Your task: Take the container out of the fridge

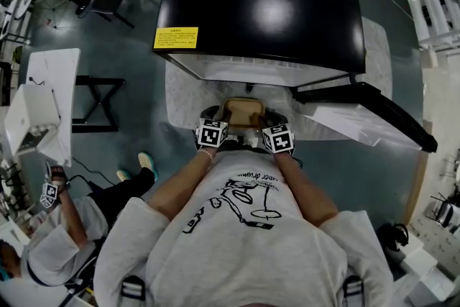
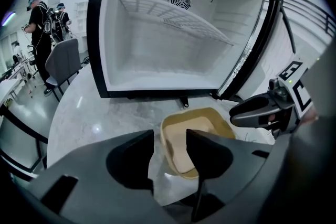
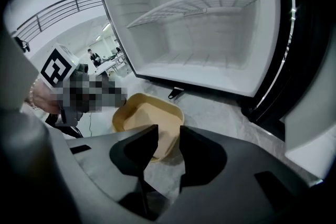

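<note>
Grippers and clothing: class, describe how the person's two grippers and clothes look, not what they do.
Both the left gripper and the right gripper have dark grey, matt, blocky jaws. Each carries a white cube printed with black square markers. The person wears a light grey sweatshirt with a black line drawing; a thin bracelet circles the left wrist.

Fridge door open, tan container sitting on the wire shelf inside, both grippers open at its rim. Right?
Not quite. The container is not on the wire shelf, which is bare. It sits on the marble countertop in front of the fridge, as the left gripper view shows. The rest holds: the door is open, and the left gripper and right gripper are open at its rim.
</note>
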`<state>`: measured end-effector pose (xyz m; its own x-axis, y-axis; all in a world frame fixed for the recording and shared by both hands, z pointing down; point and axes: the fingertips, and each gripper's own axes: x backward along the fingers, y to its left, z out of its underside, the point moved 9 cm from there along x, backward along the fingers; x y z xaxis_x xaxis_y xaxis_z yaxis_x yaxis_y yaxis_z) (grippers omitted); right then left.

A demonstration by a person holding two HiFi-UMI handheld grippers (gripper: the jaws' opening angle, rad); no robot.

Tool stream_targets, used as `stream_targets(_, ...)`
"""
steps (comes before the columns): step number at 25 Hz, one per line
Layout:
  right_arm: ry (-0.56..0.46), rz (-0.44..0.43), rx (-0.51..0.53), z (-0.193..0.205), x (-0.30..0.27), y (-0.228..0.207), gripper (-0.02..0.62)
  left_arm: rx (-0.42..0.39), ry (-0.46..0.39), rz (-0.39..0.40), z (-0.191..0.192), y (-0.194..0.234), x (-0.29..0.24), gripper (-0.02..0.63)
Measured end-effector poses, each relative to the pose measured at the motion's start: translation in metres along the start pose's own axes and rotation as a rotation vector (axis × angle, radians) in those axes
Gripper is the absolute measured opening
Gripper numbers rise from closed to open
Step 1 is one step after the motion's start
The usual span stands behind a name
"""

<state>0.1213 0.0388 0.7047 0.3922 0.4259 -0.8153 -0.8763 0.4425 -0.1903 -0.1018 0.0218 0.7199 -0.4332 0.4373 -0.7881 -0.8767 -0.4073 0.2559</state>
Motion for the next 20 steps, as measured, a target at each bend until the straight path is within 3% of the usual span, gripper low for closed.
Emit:
stream_targets(8,-0.095,0.0,0.057,-0.027,0.022,0.002,0.138,0.004,-0.083,0.016,-0.023,-0.007,0.017,0.196)
stream_targets(14,-0.179,-0.021,0.072,-0.046,0.04,0.005,0.118,-0.063,-0.136,0.059,-0.036,-0.021,0.029,0.153)
stream_targets(20,-0.25,-0.034,0.093,-0.068,0.06,0.009,0.103,-0.055,-0.207,0.108,-0.06,-0.034,0.051,0.11)
